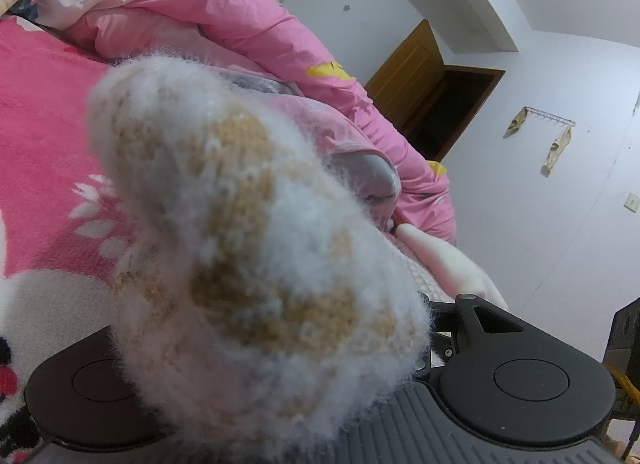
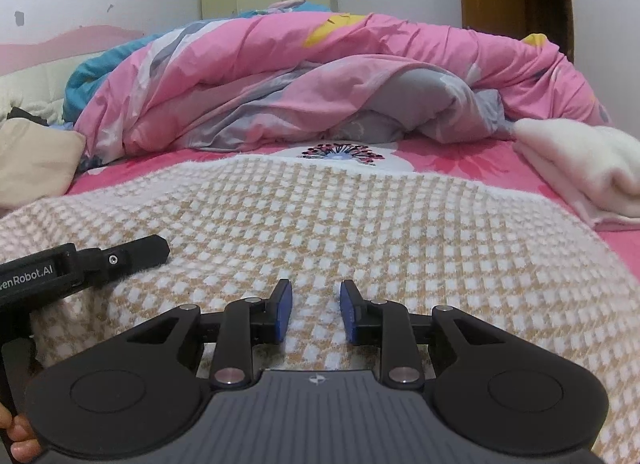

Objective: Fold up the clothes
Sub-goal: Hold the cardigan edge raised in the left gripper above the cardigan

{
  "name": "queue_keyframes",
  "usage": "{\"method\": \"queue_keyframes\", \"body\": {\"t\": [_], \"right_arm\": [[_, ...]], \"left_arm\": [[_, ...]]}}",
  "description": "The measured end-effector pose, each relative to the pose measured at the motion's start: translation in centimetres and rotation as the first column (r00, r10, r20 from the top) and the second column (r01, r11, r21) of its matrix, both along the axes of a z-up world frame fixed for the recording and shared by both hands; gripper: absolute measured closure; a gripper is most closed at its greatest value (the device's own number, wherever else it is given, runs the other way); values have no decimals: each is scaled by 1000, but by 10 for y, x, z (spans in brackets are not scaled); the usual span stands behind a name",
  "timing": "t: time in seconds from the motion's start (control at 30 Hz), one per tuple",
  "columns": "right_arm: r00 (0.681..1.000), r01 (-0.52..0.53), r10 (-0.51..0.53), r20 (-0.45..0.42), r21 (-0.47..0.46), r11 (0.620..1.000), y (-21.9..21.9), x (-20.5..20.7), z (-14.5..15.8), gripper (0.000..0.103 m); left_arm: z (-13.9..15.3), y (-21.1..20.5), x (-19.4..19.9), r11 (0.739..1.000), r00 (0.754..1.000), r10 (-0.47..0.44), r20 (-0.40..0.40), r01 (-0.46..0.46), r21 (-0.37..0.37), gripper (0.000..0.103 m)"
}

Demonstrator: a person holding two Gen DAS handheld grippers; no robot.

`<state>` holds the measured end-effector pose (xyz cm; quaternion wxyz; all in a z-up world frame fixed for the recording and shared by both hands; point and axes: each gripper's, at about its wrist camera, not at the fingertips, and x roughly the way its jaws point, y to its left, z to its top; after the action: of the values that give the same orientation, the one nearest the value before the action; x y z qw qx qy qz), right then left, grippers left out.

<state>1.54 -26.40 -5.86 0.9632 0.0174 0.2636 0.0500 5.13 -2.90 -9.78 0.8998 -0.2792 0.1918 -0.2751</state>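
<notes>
Left fingers seemingly clamp the checked sweater (image 1: 248, 248); right gripper (image 2: 315, 314) gapes above it.

Room ahead, clutter at the edges

My right tongs (image 2: 315, 310) have flat checked sweater (image 2: 320, 224) ahead; heaped pink duvet (image 2: 320, 76) blocks beyond, white folded garment (image 2: 584, 168) right. Fuzzy knit (image 1: 248, 256) crowds my left view.

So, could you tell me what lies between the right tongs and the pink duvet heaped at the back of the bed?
In the right wrist view, the checked tan-and-white knit covers most of it from the right tongs; beyond is a strip of pink floral bedsheet before the pink duvet.
</notes>
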Motion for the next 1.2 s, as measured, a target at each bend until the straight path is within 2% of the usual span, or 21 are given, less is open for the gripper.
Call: {"method": "queue_keyframes", "body": {"t": [0.97, 1.2], "right_arm": [[1000, 15, -15, 24, 2, 1000, 2, -6, -5, 75], [1000, 11, -12, 28, 9, 1000, 1, -6, -6, 75]], "left_arm": [[0, 0, 0, 1000, 1000, 1, 8, -1, -1, 62], [2, 0, -2, 1000, 1000, 4, 25, -4, 5, 66]]}}
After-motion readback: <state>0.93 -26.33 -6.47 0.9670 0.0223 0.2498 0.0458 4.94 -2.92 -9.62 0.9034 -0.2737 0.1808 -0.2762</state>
